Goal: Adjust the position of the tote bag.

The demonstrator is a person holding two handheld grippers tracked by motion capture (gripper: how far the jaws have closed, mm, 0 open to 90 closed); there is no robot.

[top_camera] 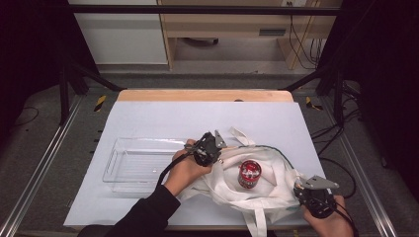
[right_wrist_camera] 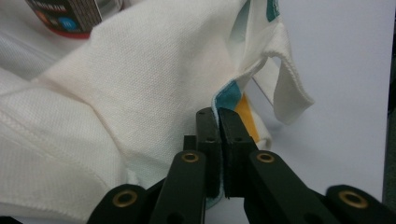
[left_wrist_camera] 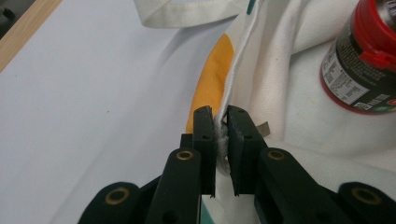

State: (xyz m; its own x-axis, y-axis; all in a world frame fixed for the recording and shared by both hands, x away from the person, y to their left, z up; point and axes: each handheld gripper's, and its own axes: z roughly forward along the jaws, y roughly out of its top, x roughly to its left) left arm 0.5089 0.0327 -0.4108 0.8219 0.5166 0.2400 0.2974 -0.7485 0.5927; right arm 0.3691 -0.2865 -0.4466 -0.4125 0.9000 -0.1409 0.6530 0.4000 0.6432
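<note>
A white cloth tote bag (top_camera: 267,190) lies open on the near right of the table, with a red-lidded can (top_camera: 249,174) standing inside it. My left gripper (top_camera: 210,148) is shut on the bag's left rim; in the left gripper view the left gripper (left_wrist_camera: 222,122) pinches the white hem (left_wrist_camera: 233,74), the can (left_wrist_camera: 366,56) at upper right. My right gripper (top_camera: 316,193) is shut on the bag's right rim. In the right gripper view the right gripper (right_wrist_camera: 217,114) clamps a teal-edged fold of cloth (right_wrist_camera: 154,79), with the can's base (right_wrist_camera: 70,16) at top left.
An empty clear plastic tray (top_camera: 141,165) sits left of the bag on the white table cover (top_camera: 163,116). One bag handle (top_camera: 257,224) hangs over the near edge, another handle (top_camera: 242,136) lies behind the bag. Dark frame posts stand at the far corners.
</note>
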